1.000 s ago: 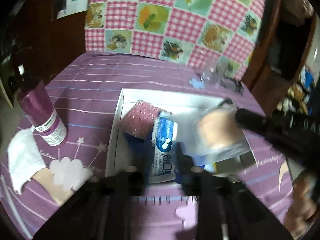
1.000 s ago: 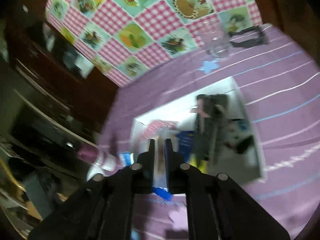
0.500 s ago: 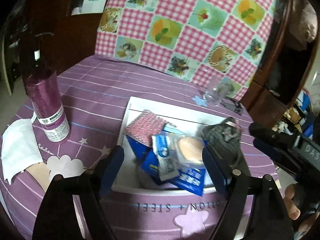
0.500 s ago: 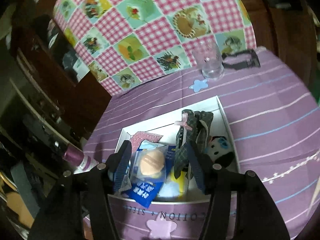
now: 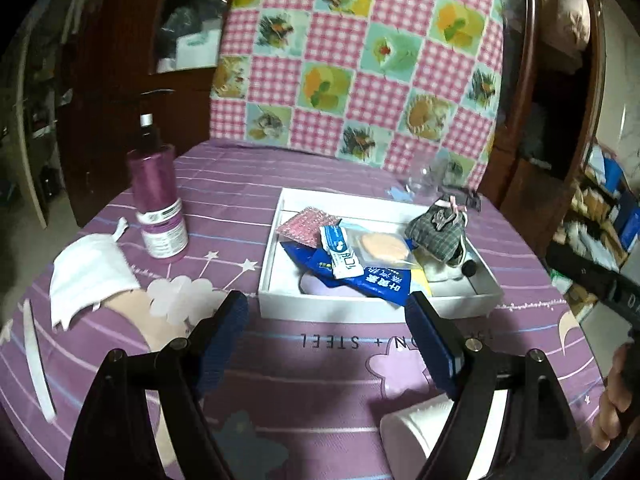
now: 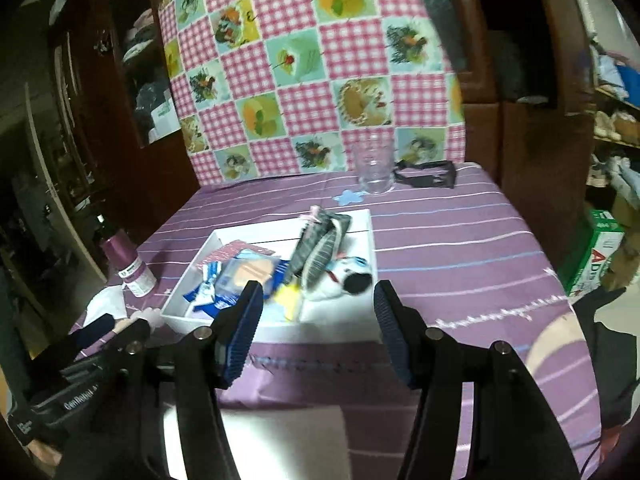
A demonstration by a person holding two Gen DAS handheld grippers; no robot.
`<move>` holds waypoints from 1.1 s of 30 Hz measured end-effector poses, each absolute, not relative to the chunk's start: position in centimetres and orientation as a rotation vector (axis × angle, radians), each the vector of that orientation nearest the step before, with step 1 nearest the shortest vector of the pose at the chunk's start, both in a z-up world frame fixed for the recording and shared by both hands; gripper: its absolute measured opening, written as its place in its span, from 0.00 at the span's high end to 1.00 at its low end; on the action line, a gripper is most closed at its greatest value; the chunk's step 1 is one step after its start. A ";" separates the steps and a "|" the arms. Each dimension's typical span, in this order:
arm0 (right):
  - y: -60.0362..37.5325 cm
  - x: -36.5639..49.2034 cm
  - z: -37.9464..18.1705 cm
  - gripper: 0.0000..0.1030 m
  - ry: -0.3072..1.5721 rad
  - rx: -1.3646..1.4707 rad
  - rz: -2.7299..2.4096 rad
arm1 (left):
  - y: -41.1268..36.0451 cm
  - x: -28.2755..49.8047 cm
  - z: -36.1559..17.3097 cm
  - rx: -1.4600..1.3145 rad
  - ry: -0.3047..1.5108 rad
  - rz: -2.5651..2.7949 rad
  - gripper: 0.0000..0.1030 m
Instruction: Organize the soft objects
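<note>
A white tray (image 5: 360,312) sits on the purple tablecloth and holds the soft things. In it lie a pink sequined pouch (image 5: 304,226), a blue-and-white packet (image 5: 340,252), a clear bag with a peach puff (image 5: 380,244), a blue packet (image 5: 376,284), a plaid pouch (image 5: 438,232) and a black-and-white plush toy (image 5: 460,264). My left gripper (image 5: 328,332) hangs open just short of the tray's near wall, with nothing between its pads. My right gripper (image 6: 318,332) is also open and empty in front of the tray (image 6: 280,324), where the plaid pouch (image 6: 320,244) leans on the plush toy (image 6: 348,280).
A purple bottle (image 5: 158,208) and a white face mask (image 5: 86,276) lie left of the tray. A clear glass (image 6: 374,168) and a black strap (image 6: 428,170) stand at the far edge. A white roll (image 5: 424,432) is near me. A green box (image 6: 596,252) sits off the table, right.
Both grippers have drawn back from over the tray to the table's near side. The right one went from shut to open, and the puff bag now lies in the tray.
</note>
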State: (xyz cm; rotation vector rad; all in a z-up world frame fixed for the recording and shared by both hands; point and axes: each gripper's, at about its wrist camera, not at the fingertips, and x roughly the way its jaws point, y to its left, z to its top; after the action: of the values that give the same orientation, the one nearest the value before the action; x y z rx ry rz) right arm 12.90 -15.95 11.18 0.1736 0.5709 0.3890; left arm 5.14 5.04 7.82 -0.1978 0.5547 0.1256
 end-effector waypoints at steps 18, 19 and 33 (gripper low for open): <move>-15.6 9.2 7.5 0.40 0.389 0.029 0.283 | 2.0 3.1 5.3 -0.033 0.526 0.130 0.17; -15.6 9.3 7.4 0.40 0.399 0.029 0.285 | 1.8 3.2 5.3 -0.024 0.526 0.132 0.17; -15.4 8.5 7.6 0.39 0.365 0.018 0.292 | 2.1 2.7 5.8 -0.025 0.481 0.155 0.16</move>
State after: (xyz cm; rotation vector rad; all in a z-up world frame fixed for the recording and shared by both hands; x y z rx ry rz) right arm 8.47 -15.41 7.56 0.0184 0.3645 0.2919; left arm 2.66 2.06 5.83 -0.0252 0.4813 0.1555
